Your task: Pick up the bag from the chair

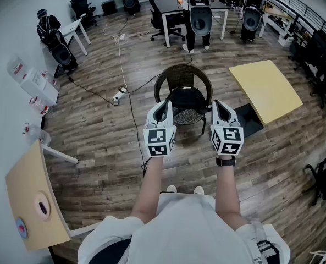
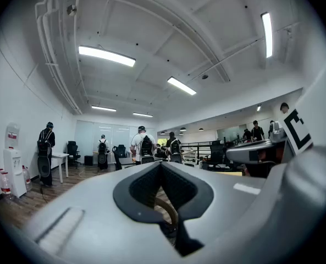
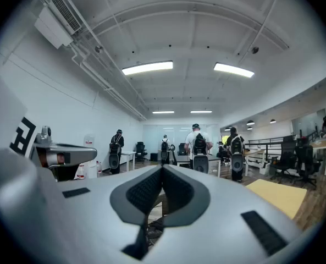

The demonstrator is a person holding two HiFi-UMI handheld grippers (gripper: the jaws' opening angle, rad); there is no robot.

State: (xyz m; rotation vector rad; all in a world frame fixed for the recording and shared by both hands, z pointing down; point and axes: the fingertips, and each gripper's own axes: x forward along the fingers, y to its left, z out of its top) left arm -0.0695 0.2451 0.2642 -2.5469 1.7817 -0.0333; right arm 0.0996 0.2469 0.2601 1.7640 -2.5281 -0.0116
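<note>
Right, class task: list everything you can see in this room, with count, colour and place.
chair: one, dark brown wicker, centre floor
bag: one, black, on the chair seat
yellow table: one, right of the chair
tan table: one, lower left
power strip: one, white, floor left of chair
people: several, backpacks on, far end
left gripper: one, white, shut, empty
right gripper: one, white, shut, empty

A dark wicker chair [image 1: 183, 76] stands on the wood floor [image 1: 97, 133] — a black bag [image 1: 186, 99] on its seat.
</note>
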